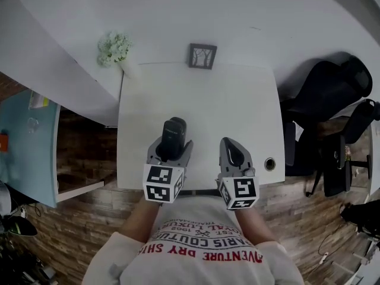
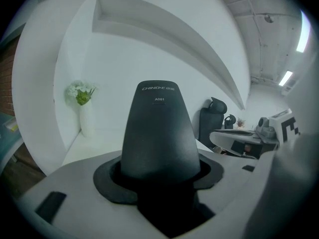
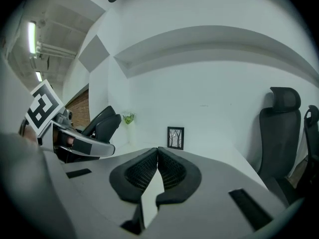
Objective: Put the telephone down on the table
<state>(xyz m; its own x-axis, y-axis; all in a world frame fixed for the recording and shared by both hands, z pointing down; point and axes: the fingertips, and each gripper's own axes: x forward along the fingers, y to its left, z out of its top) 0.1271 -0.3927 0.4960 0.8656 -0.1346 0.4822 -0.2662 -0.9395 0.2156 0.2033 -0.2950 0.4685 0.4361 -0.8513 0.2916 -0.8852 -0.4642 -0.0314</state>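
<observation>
A black telephone handset (image 1: 173, 136) sticks up from between the jaws of my left gripper (image 1: 171, 150), which is shut on it over the near edge of the white table (image 1: 202, 100). In the left gripper view the telephone (image 2: 158, 133) fills the middle, its lower end hidden between the dark pads. My right gripper (image 1: 233, 154) hovers beside it to the right, shut with nothing held. In the right gripper view its ribbed pads (image 3: 145, 172) meet at the tips, and the left gripper (image 3: 79, 138) with the telephone shows at left.
A small framed picture (image 1: 202, 56) stands at the table's far edge, and a white vase of flowers (image 1: 114, 49) at the far left corner. A round cable hole (image 1: 270, 164) is at the table's right edge. Black office chairs (image 1: 332, 105) stand to the right.
</observation>
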